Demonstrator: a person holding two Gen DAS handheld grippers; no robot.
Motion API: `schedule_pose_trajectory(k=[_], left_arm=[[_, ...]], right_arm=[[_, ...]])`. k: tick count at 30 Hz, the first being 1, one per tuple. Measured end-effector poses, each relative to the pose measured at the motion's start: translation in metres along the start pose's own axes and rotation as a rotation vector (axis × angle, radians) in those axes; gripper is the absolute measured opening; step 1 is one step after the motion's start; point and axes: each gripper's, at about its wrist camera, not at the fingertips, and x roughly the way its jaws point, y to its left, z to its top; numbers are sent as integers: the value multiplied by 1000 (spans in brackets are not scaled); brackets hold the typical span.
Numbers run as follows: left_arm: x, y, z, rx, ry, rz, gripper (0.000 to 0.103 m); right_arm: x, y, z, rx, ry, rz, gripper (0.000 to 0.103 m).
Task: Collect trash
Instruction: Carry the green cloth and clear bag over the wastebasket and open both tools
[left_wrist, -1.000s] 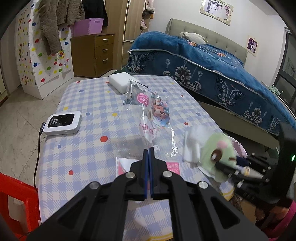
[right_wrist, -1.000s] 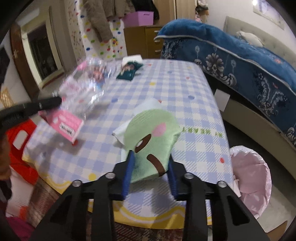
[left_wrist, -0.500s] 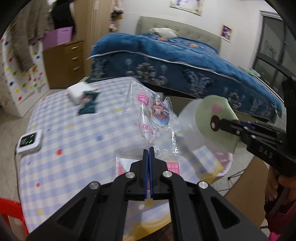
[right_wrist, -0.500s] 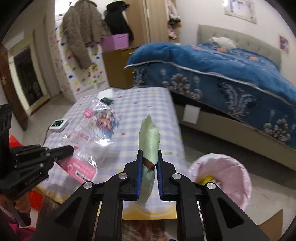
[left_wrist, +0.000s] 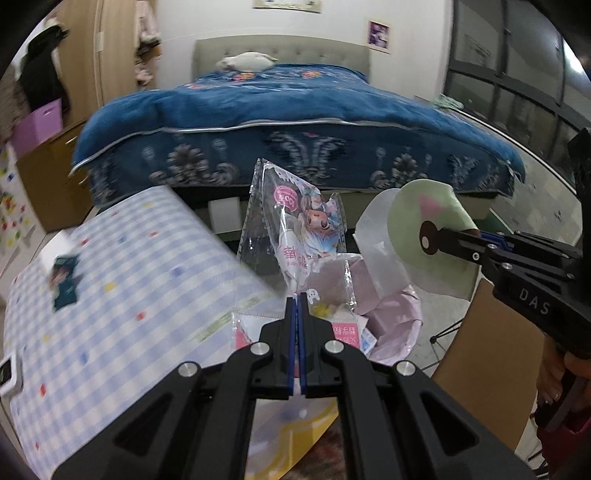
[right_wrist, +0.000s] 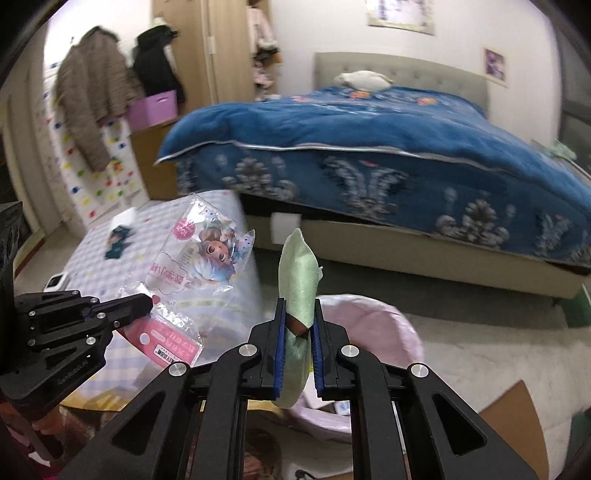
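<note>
The clear printed wrapper (left_wrist: 301, 236) is hanging upright from the tips of the left hand-held gripper (left_wrist: 297, 299), past the near corner of the desk (left_wrist: 122, 295) and above the pink-lined trash bin (left_wrist: 391, 317). The fingers of this hand-held gripper are pressing together on the wrapper's lower edge, with only the thin film between the blue pads. A pink labelled card (left_wrist: 347, 330) is showing just beside those pads, in front of the bin's liner.

The green pouch (right_wrist: 298, 280) with a white plastic bag (left_wrist: 380, 243) behind it is sitting in the right hand-held gripper (right_wrist: 298, 325), directly over the bin's rim (right_wrist: 373, 314). Its fingers are standing narrowly apart, clamping the pouch's lower part between them while the top is sticking up free.

In the right wrist view the two hand-held grippers are near each other but apart, the left one (right_wrist: 146, 301) toward the desk side of the bin. Beyond the bin, bare floor (right_wrist: 480, 332) is running to the blue-covered bed (right_wrist: 369, 147); a brown cardboard sheet (right_wrist: 509, 417) is lying just beside the bin.
</note>
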Motion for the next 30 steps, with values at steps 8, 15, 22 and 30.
schedule_pose_trajectory(k=[8, 15, 22, 30], left_arm=[[48, -39, 16, 78, 56, -34, 0], [82, -51, 29, 96, 91, -39, 0], [92, -48, 35, 93, 88, -35, 42], [70, -14, 18, 9, 97, 7, 44]], right_arm=[[19, -49, -8, 91, 36, -60, 12], [44, -76, -6, 146, 63, -96, 13], [76, -92, -6, 167, 118, -119, 29], [56, -84, -6, 165, 99, -118, 40]])
